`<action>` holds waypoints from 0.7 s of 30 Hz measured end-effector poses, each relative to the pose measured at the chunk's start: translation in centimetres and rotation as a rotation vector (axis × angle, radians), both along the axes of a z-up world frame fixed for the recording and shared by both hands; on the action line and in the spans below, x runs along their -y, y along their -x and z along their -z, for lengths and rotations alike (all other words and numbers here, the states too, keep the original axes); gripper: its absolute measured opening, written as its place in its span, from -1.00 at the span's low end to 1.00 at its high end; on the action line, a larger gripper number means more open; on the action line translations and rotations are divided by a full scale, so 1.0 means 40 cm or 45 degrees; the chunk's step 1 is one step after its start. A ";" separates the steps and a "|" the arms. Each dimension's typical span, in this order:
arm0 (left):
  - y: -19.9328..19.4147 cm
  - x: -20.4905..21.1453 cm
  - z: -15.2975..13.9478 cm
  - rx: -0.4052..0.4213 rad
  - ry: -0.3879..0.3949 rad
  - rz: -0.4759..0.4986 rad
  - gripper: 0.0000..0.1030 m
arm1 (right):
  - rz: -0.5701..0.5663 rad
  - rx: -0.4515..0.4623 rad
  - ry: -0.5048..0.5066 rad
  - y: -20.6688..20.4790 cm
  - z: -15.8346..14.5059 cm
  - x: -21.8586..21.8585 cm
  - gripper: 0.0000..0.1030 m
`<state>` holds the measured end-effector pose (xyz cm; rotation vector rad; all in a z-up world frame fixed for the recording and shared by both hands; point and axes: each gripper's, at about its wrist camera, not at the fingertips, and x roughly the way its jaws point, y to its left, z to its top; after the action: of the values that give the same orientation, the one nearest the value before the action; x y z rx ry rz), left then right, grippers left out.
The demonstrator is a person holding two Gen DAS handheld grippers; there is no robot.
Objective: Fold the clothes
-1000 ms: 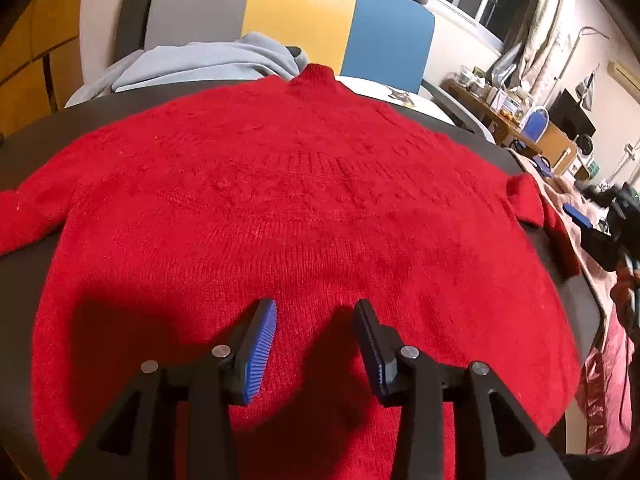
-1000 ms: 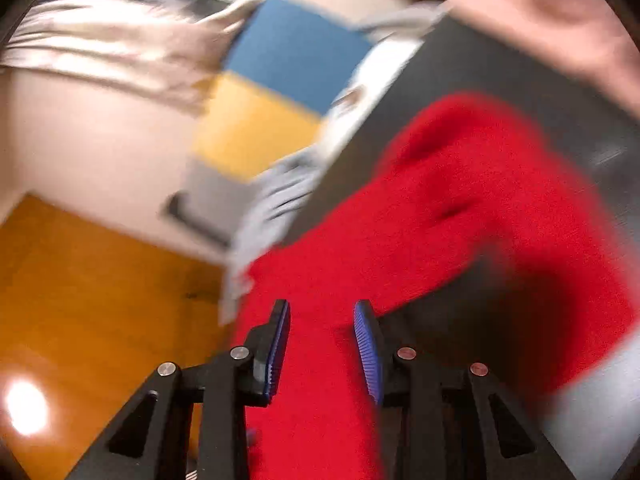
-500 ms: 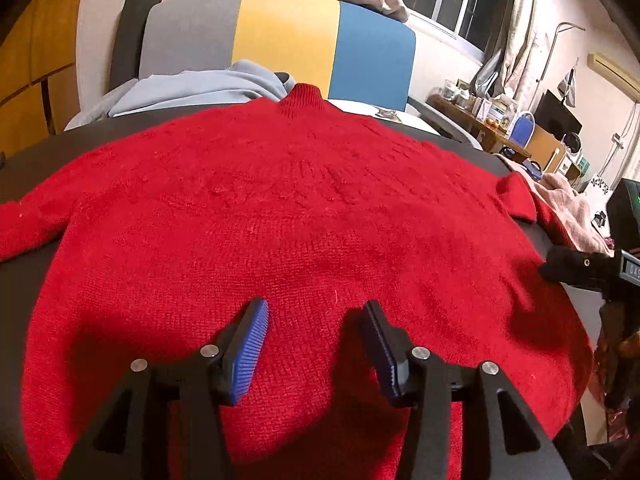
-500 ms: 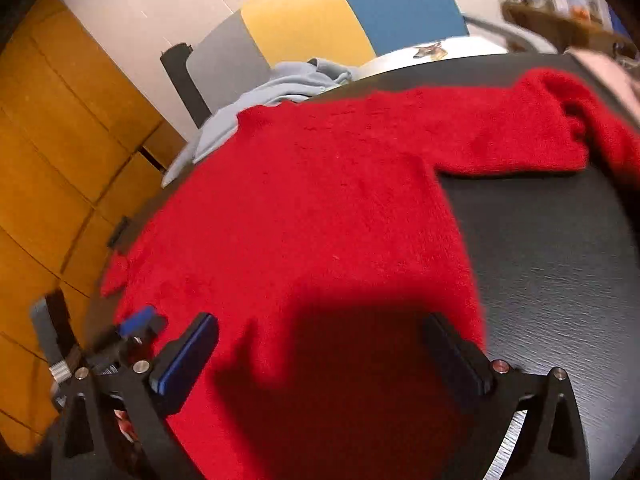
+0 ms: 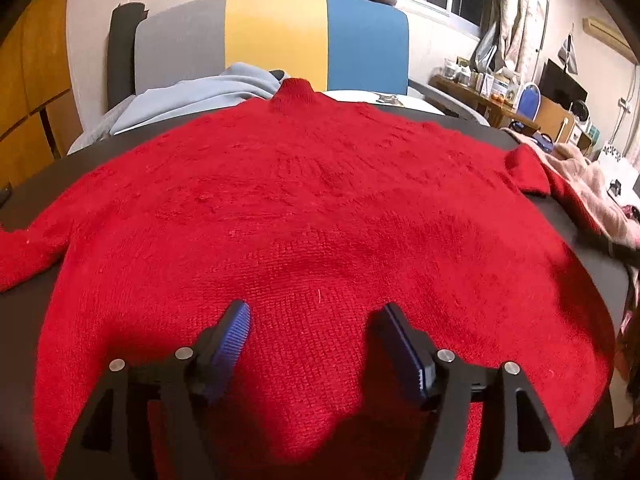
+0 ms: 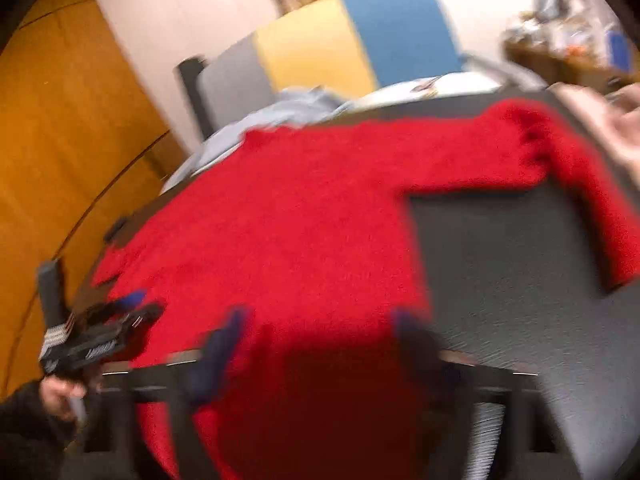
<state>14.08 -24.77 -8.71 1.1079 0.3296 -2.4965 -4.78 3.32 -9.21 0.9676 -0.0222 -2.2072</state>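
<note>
Left wrist view first: we see a red knitted sweater spread flat on a dark round table, filling most of the tabletop, its collar pointing to twelve o'clock and one sleeve running off toward nine o'clock. The other sleeve bends near two o'clock, just beside a pink fluffy garment at the table's edge. Our left gripper hovers over the lower body of the sweater at six o'clock; its blue-padded fingers stand wide apart and are opening further, with only the flat knit beneath them and nothing pinched. Beyond the collar, at twelve o'clock, a pale blue garment lies against a grey, yellow and blue striped chair back.

From the right wrist view, which is smeared by motion, we see the sweater from its hem corner, the far sleeve stretching to two o'clock and folding down toward three. Our right gripper sits over the hem's edge at six o'clock; its dark fingers are apart and closing, one over the knit and one at its border with the bare table, and we cannot tell whether they touch the cloth. At eight o'clock the left gripper shows again, held in a hand with a dark sleeve.
</note>
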 end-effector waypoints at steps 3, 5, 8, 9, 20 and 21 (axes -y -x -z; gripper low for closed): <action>0.008 -0.002 0.003 0.009 0.009 0.007 0.50 | 0.285 -0.130 -0.113 0.082 -0.046 -0.088 0.38; 0.010 -0.007 0.006 0.009 0.015 0.014 0.55 | 0.430 -0.111 -0.178 0.136 -0.048 -0.139 0.59; 0.012 -0.015 0.009 0.013 0.036 0.017 0.59 | 0.528 -0.036 -0.190 0.204 -0.030 -0.182 0.73; 0.012 -0.018 0.010 0.014 0.044 0.019 0.59 | 0.524 0.002 -0.176 0.221 -0.019 -0.185 0.73; 0.009 -0.022 0.012 0.005 0.045 0.024 0.61 | 0.522 0.120 -0.296 0.290 0.038 -0.178 -0.76; 0.009 -0.022 0.011 0.006 0.043 0.025 0.61 | 0.497 0.192 -0.159 0.296 0.029 -0.196 -0.76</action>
<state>13.73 -23.90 -9.15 1.1088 0.2761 -2.5065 -16.61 11.15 -10.38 1.2874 -0.1567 -2.5052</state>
